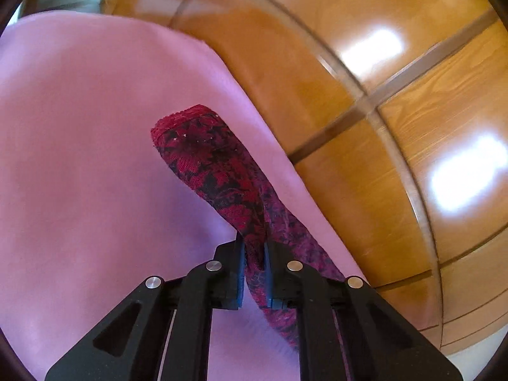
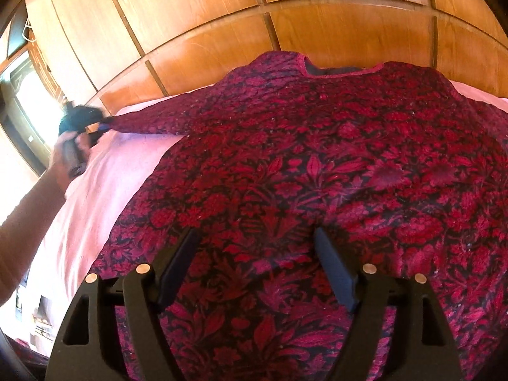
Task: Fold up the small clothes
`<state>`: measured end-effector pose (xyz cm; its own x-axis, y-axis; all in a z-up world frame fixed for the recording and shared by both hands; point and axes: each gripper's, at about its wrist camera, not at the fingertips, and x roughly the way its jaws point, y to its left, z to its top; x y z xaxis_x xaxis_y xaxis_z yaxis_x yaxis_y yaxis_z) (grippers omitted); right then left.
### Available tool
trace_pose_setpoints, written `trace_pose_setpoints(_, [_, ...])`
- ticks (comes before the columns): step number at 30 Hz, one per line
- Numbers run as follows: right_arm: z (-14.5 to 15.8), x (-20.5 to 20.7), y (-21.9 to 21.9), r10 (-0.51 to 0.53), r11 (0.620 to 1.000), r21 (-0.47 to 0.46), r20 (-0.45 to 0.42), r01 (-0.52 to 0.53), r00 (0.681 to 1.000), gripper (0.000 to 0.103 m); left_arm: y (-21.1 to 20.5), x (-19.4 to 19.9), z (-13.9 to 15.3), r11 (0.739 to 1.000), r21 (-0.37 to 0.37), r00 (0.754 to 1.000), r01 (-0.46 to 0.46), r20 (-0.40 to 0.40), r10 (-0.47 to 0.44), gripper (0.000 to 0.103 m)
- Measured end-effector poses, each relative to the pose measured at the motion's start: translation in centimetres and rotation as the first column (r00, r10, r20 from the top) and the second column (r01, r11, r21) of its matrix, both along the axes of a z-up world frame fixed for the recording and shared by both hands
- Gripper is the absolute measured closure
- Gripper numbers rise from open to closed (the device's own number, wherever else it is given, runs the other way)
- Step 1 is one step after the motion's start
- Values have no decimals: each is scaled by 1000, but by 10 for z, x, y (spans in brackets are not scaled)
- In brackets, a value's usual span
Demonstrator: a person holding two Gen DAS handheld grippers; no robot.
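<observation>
red-patterned top (image 2: 317, 165) spread on the pink sheet (image 2: 104, 171) below the wooden headboard (image 2: 222, 47), left gripper (image 1: 254, 254) pinching its sleeve (image 1: 216, 165), right gripper (image 2: 257, 266) wide above it; tugging could bunch the body.

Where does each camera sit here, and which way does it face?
Left wrist: on the left gripper, looking down along its fingers, shut on the garment's sleeve, over the pink sheet.
Right wrist: on the open right gripper, above the garment's body; a forearm shows left.
Shared: garment, sheet, wood panels.
</observation>
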<state>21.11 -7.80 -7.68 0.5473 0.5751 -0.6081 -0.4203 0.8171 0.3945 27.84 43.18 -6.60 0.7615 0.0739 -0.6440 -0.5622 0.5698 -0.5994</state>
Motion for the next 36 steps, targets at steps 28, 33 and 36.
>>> trace_pose_setpoints(28, [-32,48,-332,-631,604,379,-310,701,711,46,-355,-74,29,701,345,777,625,-187,-601,53])
trace_pose_setpoints(33, [-62,98,-407,-716,425,372,-419,825,558,46,-371,-77,4,664,346,748,663,-262,-610,53])
trace_pose_setpoints(36, [-66,127,-421,-751,395,314,-431,863,500,47,-370,-74,-4,666,330,743,669,-263,-615,53])
